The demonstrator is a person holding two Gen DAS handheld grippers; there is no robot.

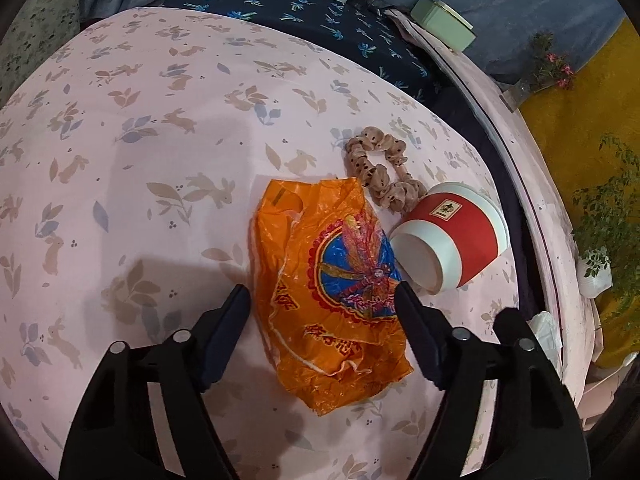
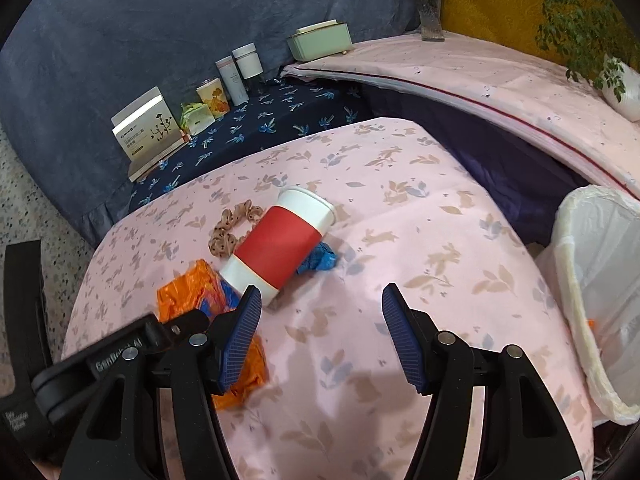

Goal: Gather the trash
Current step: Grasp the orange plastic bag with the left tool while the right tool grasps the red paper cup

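- Orange, crinkled and thin: in the left wrist view a plastic bag [image 1: 320, 292] lies flattened on the pink rabbit-print bed [image 1: 140, 180], toward its right edge, with a blue and red printed disc on its face.
- The left gripper [image 1: 324, 304] hangs over the bag with its fingers [image 1: 228, 332] spread, one on each side of it; I judge the pads are not yet pressing the film.
- Just beside the bag, nearer the right edge, a red and white paper cup [image 1: 452, 240] lies on its side with its base turned to the camera; a dotted beige scrunchie [image 1: 380, 172] touches the cup's far side.
- The bag should handle as light, limp and slippery. A pinch on a raised fold near its middle would likely hold better than one on a flat edge.
- In the right wrist view the right gripper [image 2: 320, 312] has its fingers [image 2: 400, 336] spread over bare sheet, holding nothing.
- The cup's base sits just beyond the left finger, and the bag's corner is partly hidden behind that finger.
- A crumpled blue scrap [image 2: 322, 260] is tucked against the cup on its far right.
- The cup looks light but crushable, so across the red band seems the safest hold.
- A white-lined bin [image 2: 600, 292] stands off the bed's right edge, its mouth tilted toward the bed.
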